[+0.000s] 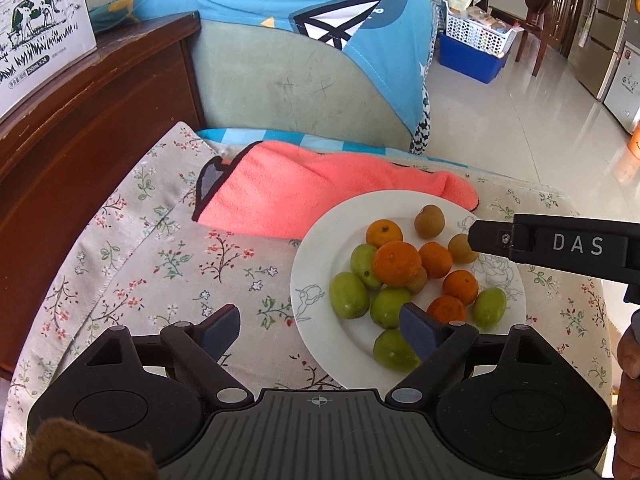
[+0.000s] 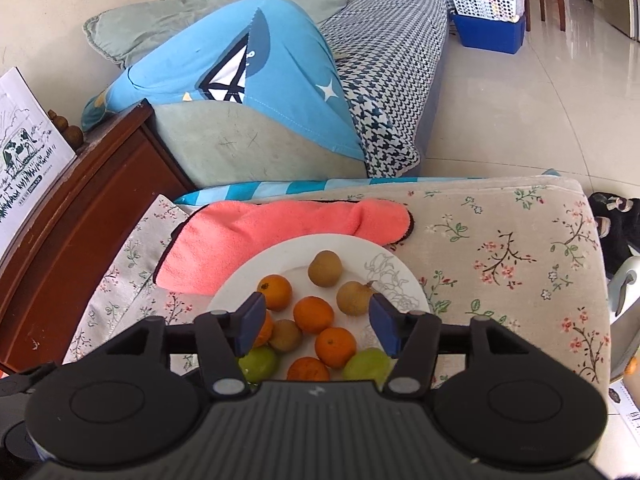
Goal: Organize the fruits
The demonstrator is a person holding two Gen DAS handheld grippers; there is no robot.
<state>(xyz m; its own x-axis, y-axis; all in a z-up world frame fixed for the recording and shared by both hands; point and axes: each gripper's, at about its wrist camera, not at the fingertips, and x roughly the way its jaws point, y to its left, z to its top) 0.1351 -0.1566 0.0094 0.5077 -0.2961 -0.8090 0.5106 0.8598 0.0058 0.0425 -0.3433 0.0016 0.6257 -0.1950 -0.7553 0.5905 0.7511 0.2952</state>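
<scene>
A white plate (image 1: 340,220) (image 2: 280,260) on the floral-covered surface holds several oranges (image 1: 397,262) (image 2: 335,346), green fruits (image 1: 349,295) (image 2: 367,362) and brown fruits (image 1: 429,221) (image 2: 325,268). My left gripper (image 1: 320,328) stands open at the plate's near left rim; its right finger hangs over the green fruits and its left finger over the cloth. My right gripper (image 2: 318,322) is open above the oranges in the middle of the plate, with no pad touching any fruit. In the left wrist view, one right gripper finger (image 1: 492,238) reaches in beside a brown fruit.
A pink towel (image 1: 300,196) (image 2: 260,236) lies just behind the plate. A wooden cabinet (image 1: 80,140) with a milk carton box (image 1: 36,40) stands to the left. A sofa with a blue cloth (image 2: 248,60) is behind. The tiled floor (image 1: 520,120) lies to the right.
</scene>
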